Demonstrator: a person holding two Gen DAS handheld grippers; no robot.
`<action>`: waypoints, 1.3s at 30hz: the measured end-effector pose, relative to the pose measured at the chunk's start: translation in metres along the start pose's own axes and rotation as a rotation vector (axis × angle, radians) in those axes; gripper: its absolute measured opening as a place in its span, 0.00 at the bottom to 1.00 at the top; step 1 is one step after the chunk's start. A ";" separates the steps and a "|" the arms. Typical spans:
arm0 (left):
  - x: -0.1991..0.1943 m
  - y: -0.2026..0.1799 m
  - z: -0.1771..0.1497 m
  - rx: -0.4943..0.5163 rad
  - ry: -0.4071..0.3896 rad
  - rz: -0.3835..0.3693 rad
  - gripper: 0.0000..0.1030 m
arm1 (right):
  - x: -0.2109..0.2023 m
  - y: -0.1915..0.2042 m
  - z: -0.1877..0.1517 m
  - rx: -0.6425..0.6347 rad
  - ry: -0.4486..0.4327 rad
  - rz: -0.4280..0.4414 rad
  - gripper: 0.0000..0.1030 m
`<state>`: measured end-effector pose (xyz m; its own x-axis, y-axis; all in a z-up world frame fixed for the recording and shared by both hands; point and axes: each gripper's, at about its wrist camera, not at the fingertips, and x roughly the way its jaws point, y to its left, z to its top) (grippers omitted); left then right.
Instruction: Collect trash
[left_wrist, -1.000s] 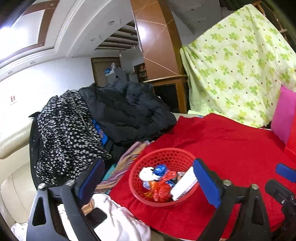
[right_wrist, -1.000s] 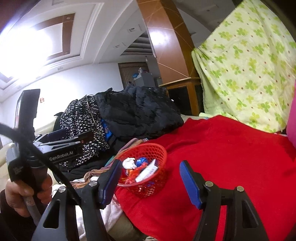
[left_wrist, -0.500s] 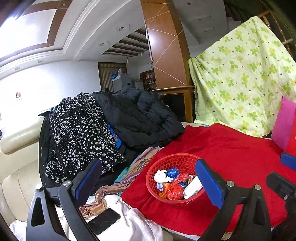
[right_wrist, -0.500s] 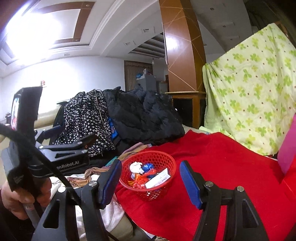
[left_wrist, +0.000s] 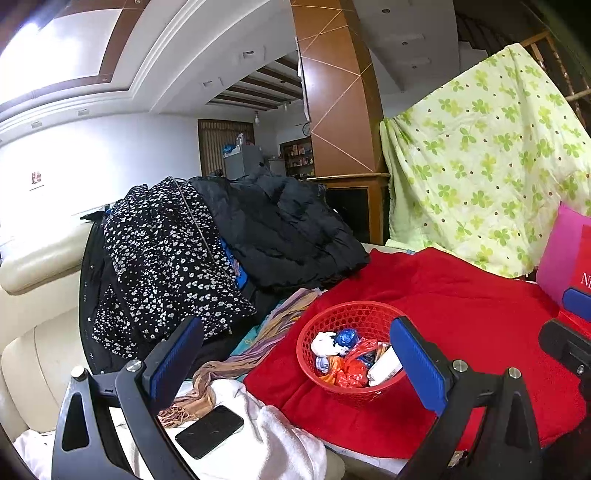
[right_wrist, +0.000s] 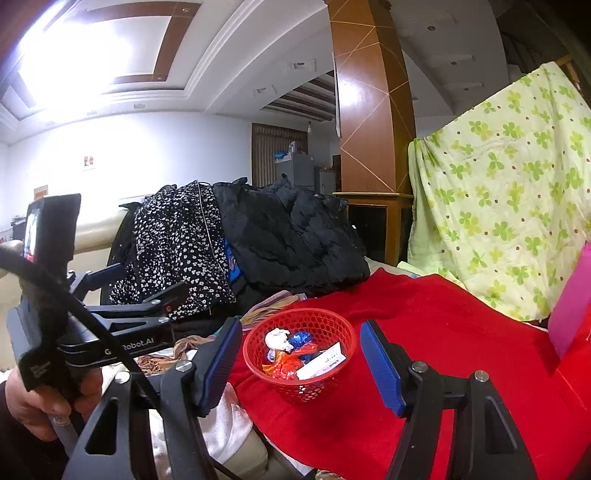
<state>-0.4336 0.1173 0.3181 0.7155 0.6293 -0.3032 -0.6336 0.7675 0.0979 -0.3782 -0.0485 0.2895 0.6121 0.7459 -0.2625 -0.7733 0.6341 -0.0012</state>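
A red mesh basket (left_wrist: 373, 311) stands on the red blanket (left_wrist: 480, 314). It holds a white paper wad (left_wrist: 322, 343), a blue foil ball (left_wrist: 347, 336), red wrappers (left_wrist: 351, 371) and a white carton (left_wrist: 384, 367). My left gripper (left_wrist: 295, 365) is open and empty, short of the basket and a little above it. In the right wrist view the basket (right_wrist: 280, 319) lies ahead of my right gripper (right_wrist: 301, 363), which is also open with nothing between its blue pads. A hand (right_wrist: 33, 402) holds the left gripper's body (right_wrist: 110, 339) at the left of that view.
A black phone (left_wrist: 208, 430) lies on a white cloth (left_wrist: 280, 439) near the left fingers. A striped scarf (left_wrist: 258, 350), a dotted black garment (left_wrist: 166, 258) and a black jacket (left_wrist: 288, 229) pile up behind on the beige sofa. A green flowered sheet (left_wrist: 491, 177) and pink cushion (left_wrist: 561, 258) bound the right.
Both grippers have drawn back and risen from the basket, which now looks smaller and farther off. Both views have rolled more level. The phone has come into the left wrist view.
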 end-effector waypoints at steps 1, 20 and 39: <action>0.000 0.000 -0.001 0.000 0.001 0.002 0.98 | 0.000 0.001 0.000 0.000 0.002 0.000 0.68; -0.001 -0.003 -0.006 0.034 0.030 0.001 0.98 | 0.002 0.005 -0.001 0.003 0.031 -0.015 0.68; -0.004 -0.006 -0.005 0.058 0.026 -0.003 0.98 | 0.004 0.009 0.001 -0.020 0.032 -0.011 0.68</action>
<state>-0.4339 0.1092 0.3135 0.7093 0.6240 -0.3278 -0.6126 0.7758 0.1512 -0.3832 -0.0399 0.2891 0.6149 0.7321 -0.2932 -0.7701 0.6375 -0.0232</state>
